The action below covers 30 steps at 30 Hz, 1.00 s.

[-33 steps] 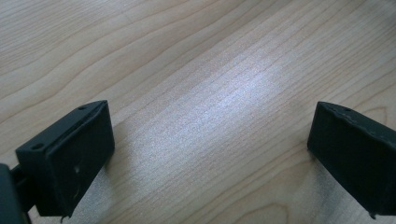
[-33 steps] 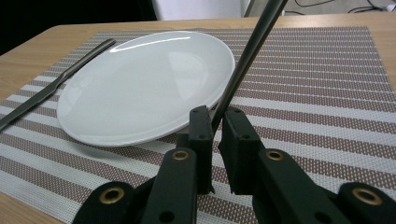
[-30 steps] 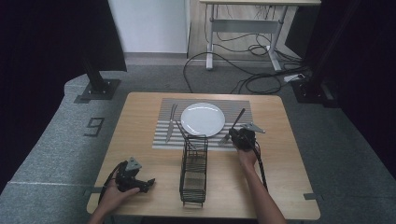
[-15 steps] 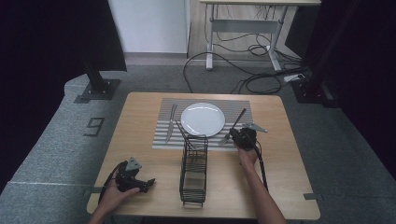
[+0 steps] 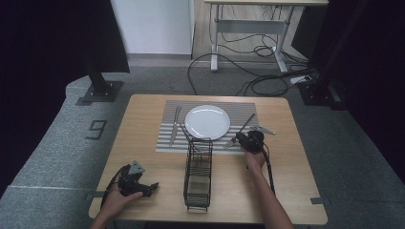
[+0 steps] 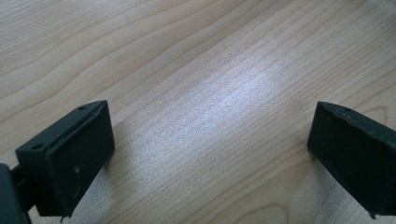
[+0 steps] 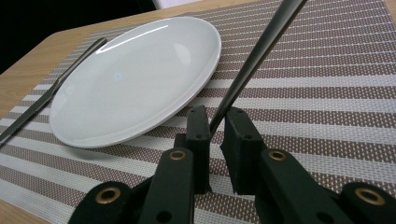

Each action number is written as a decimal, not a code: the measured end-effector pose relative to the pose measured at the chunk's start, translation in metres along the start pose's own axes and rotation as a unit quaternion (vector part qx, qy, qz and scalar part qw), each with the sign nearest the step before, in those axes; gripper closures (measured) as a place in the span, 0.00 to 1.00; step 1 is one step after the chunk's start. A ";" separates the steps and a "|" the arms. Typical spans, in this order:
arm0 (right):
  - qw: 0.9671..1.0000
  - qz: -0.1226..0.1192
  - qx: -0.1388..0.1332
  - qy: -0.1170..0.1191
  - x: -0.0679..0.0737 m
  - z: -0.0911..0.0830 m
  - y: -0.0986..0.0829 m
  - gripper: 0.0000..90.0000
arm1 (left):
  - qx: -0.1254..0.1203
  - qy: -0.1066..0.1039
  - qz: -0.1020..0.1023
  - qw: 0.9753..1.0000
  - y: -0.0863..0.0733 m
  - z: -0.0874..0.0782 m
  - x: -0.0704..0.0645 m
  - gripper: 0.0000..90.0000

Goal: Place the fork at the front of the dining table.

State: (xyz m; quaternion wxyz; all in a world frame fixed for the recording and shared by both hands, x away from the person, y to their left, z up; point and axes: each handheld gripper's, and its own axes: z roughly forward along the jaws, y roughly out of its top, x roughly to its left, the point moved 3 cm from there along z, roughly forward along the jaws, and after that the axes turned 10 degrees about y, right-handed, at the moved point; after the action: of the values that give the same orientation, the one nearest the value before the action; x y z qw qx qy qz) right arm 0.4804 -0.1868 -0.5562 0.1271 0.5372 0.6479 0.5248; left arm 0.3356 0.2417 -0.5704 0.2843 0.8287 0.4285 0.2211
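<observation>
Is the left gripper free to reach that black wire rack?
Probably yes: the left gripper rests open on bare wooden table, and nothing lies between it and the black wire rack beside it.

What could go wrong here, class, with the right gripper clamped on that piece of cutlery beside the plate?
1. The right gripper pinches the slim silver metal utensil only at a narrow stretch of its handle, so it could pivot or slip.
2. The round white ceramic plate lies close beside it; a swinging utensil might strike its rim.
3. The tall black wire rack stands near the right forearm and could be knocked over.
</observation>
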 end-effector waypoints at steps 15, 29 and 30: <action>0.999 -0.002 0.024 -0.022 -0.008 0.002 -0.007 0.92 | 0.000 0.000 0.000 1.000 0.000 0.000 0.000 0.00; 0.999 -0.006 0.025 -0.029 -0.011 -0.001 -0.007 0.85 | 0.000 0.000 0.000 1.000 0.000 0.000 0.000 0.00; 0.999 -0.004 0.026 -0.029 -0.011 -0.002 -0.007 0.84 | 0.000 0.000 0.000 1.000 0.000 0.000 0.000 0.00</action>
State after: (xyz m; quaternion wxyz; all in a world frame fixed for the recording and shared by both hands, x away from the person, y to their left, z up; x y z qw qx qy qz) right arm 0.4796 -0.1963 -0.5659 0.1340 0.5527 0.6596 0.4915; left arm 0.3356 0.2417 -0.5704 0.2843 0.8287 0.4284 0.2211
